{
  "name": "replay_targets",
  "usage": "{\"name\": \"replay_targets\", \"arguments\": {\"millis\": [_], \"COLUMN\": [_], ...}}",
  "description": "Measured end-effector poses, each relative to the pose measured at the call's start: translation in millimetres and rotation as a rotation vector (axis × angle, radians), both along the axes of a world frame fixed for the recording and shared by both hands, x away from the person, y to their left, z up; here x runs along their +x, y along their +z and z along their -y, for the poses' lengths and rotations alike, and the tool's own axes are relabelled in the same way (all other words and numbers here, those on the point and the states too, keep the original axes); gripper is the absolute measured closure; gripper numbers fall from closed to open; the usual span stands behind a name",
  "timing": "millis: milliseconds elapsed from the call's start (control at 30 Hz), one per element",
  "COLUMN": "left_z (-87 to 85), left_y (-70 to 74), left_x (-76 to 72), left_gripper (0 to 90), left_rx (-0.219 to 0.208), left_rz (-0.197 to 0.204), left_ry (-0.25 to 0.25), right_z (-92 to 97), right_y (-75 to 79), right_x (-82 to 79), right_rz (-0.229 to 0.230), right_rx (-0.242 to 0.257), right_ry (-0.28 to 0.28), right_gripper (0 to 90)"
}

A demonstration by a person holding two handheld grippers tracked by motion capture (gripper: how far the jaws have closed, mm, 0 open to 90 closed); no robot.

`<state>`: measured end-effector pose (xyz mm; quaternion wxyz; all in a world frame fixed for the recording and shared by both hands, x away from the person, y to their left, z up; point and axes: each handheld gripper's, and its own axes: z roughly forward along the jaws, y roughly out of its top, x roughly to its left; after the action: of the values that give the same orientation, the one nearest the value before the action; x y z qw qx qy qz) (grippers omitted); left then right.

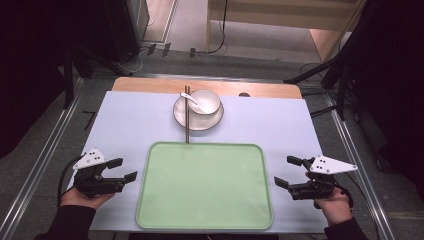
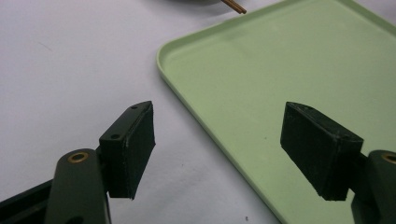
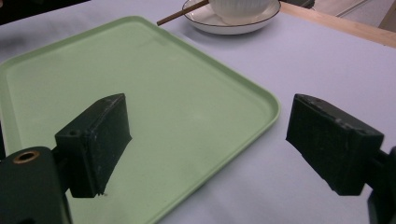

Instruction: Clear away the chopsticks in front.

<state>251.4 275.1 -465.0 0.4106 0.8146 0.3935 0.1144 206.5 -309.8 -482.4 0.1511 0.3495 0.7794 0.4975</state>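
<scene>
flat pale green tray (image 1: 205,186), bare

Tray (image 1: 205,187): pale green plastic, smooth, satin sheen; table cover (image 1: 130,120): matt white sheet, smooth; table edge (image 1: 150,85): bare light wood; plate (image 1: 198,118) and bowl (image 1: 204,102): glossy white ceramic; chopsticks (image 1: 187,117): brown wood; gripper pads (image 3: 100,140): matt black, rubbery, slightly rough; brass-coloured metal inserts (image 2: 78,157).
</scene>
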Motion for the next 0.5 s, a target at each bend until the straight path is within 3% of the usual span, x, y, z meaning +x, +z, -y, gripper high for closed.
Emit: {"name": "replay_targets", "arguments": {"millis": [500], "left_z": [-0.3], "left_y": [-3.0], "left_x": [1.5], "left_gripper": [29.5], "left_rx": [-0.002], "left_rz": [-0.005], "left_ry": [-0.009], "right_z": [0.2], "right_y": [0.2], "right_x": [-0.2], "right_rz": [0.0], "right_rx": [0.001], "right_ry": [0.0], "right_gripper": [14.0]}}
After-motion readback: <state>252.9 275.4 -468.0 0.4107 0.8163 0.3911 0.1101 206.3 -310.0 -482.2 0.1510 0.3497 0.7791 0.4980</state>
